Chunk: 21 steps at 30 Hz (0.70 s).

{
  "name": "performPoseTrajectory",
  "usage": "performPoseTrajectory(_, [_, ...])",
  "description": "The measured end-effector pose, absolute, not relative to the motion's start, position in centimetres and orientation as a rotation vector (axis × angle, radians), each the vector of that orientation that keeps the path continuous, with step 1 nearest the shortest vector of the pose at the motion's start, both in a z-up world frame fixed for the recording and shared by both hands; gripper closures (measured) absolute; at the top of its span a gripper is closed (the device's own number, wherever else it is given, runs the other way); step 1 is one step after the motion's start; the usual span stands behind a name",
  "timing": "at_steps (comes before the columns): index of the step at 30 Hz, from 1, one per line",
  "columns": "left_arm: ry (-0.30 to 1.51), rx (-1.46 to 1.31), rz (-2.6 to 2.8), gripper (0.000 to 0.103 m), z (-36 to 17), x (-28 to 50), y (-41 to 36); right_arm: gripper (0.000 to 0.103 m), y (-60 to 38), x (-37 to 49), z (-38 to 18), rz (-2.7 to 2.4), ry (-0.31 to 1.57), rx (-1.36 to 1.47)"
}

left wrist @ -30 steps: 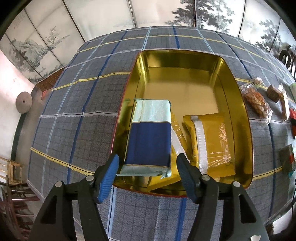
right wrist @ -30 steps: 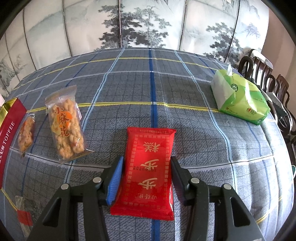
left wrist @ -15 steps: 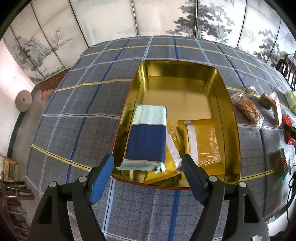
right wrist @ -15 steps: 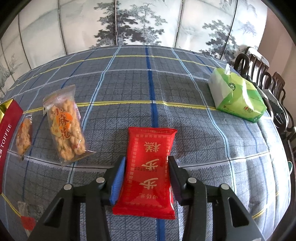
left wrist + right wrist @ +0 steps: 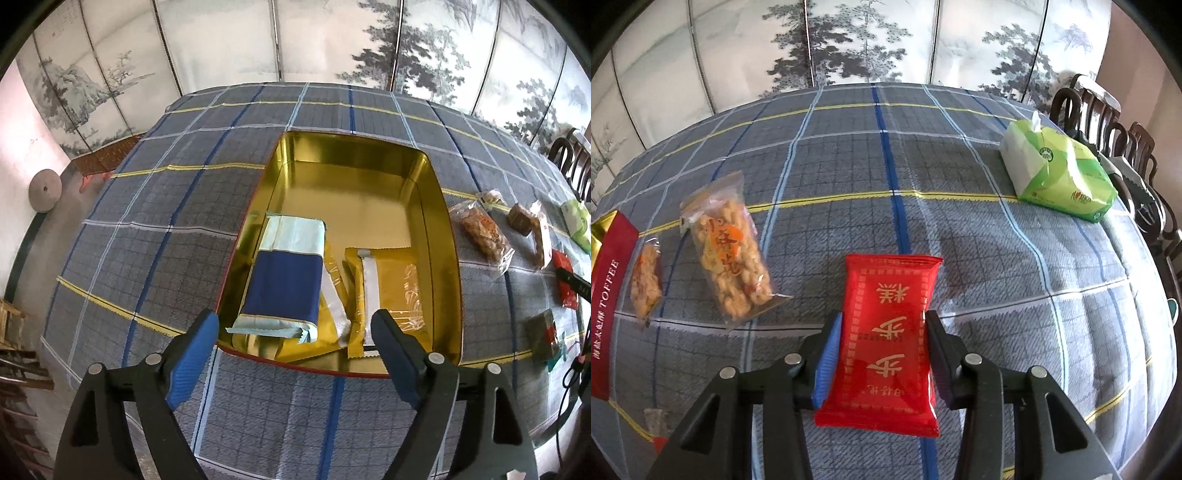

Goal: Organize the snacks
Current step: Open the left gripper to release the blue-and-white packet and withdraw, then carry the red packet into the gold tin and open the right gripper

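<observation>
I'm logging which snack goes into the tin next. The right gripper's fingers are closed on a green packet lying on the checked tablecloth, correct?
Not quite: the packet is red, not green. The right wrist view shows the right gripper with its fingers against the sides of the red packet on the checked tablecloth. The green thing is a tissue pack lying farther off.

L gripper (image 5: 295, 332): pitched steeply down, jaws spread wide, just been opening, nothing between the blue pads (image 5: 192, 354). R gripper (image 5: 884, 350): also angled down, jaws just been closing, pads pressing both long edges of a red packet (image 5: 886, 332). Black arms of both fill the lower frame.
</observation>
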<state>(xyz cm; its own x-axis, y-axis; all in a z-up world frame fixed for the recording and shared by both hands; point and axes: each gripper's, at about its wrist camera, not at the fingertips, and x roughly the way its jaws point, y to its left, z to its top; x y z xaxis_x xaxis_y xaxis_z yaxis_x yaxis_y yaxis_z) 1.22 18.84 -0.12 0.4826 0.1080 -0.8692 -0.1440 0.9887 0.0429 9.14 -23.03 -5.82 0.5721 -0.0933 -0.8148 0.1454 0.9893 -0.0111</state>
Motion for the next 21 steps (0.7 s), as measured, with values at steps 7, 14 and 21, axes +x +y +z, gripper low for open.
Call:
performPoseTrajectory(7, [1.034,-0.058,0.168,0.018,0.4,0.8,19.1,0.059,-22.4,8.3,-4.5,-0.134,0.929,0.076])
performPoseTrajectory(14, [1.009,-0.078,0.205,0.016,0.7,0.2,20.0,0.059,-20.4,7.5,-1.8,-0.077,0.88,0.099])
performPoseTrajectory(21, [0.999,-0.106,0.238,0.016,1.0,-0.5,21.3,0.059,-15.0,6.9,0.7,0.047,0.838,0.096])
